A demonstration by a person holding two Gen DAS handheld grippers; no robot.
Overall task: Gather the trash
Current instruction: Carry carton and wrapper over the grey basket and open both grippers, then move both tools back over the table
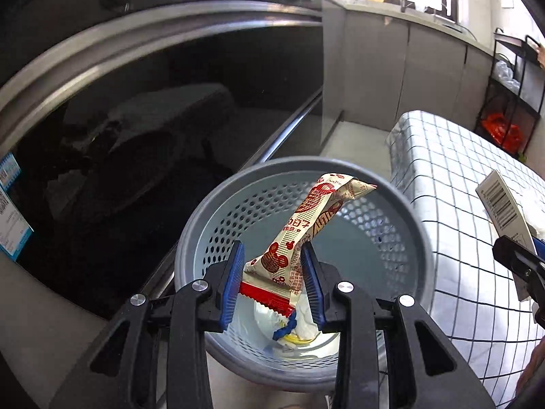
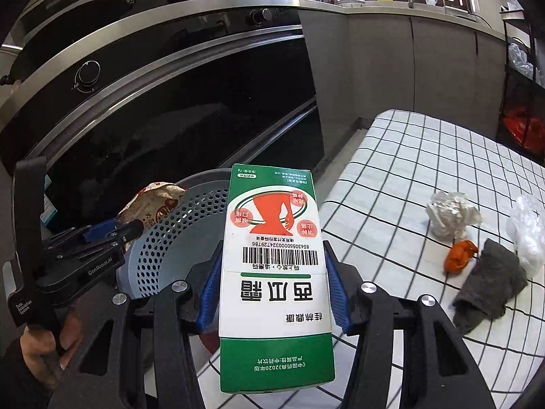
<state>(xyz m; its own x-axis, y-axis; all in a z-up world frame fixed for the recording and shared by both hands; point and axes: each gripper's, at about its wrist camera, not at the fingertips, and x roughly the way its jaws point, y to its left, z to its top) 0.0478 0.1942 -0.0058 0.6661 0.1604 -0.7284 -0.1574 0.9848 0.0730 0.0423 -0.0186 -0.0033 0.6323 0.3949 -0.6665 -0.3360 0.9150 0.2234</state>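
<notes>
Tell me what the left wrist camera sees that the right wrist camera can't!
Only the left wrist view looks down into the bin at white and blue trash on its bottom.

Only the right wrist view shows the crumpled foil, orange scrap, grey cloth and clear plastic on the checked table.

Both show the bin, the snack wrapper in the left gripper, and the green box in the right gripper.

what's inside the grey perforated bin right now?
In the bin: crumpled white paper, a blue scrap, something yellow. The held snack wrapper and left hand-held gripper cover the rest.
</notes>
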